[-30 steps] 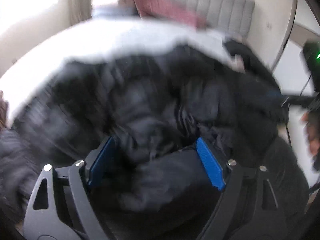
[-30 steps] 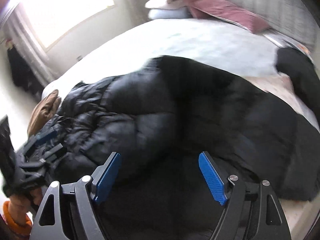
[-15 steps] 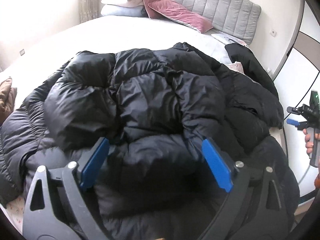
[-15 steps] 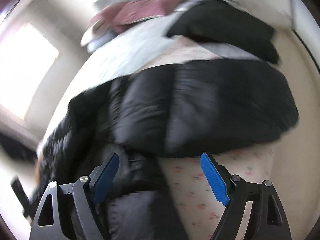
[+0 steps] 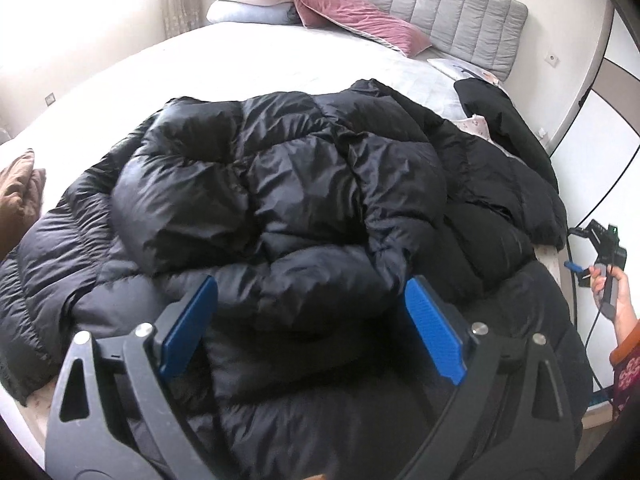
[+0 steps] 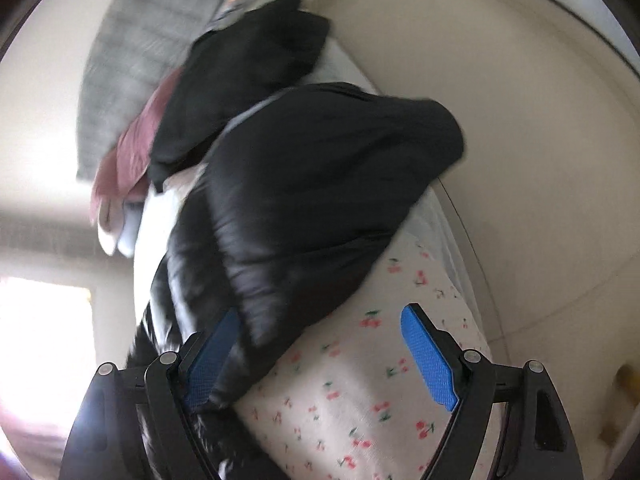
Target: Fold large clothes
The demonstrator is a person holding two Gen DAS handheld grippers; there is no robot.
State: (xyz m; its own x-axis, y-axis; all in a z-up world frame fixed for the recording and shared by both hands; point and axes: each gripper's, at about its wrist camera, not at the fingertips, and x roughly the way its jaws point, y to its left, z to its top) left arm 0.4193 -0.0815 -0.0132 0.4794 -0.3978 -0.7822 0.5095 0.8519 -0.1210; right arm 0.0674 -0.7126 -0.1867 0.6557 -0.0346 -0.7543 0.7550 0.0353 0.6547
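A big black puffer jacket (image 5: 280,184) lies bunched across the white bed (image 5: 248,60), one part laid over its middle. My left gripper (image 5: 312,320) hovers open above the jacket's near edge, and its blue pads (image 5: 188,328) stand wide apart without pressing the fabric. In the right wrist view, which is rolled sideways and blurred, my right gripper (image 6: 320,320) is open at the bed's side. A corner of the jacket (image 6: 320,184) hangs over its left pad (image 6: 208,360). The cherry-print sheet (image 6: 360,400) lies between its jaws.
A second black garment (image 5: 508,128) lies at the far right of the bed near the grey headboard (image 5: 440,4). Pink pillows (image 5: 352,16) and pale pillows sit at the head. A brown cushion (image 5: 20,196) is at the left edge. A hand (image 5: 616,296) holds the other gripper beside the bed.
The left view has gone from blurred to still, and the left jaws have opened wider off the jacket. The right gripper swung from over the jacket to its corner at the bed's side and rolled.
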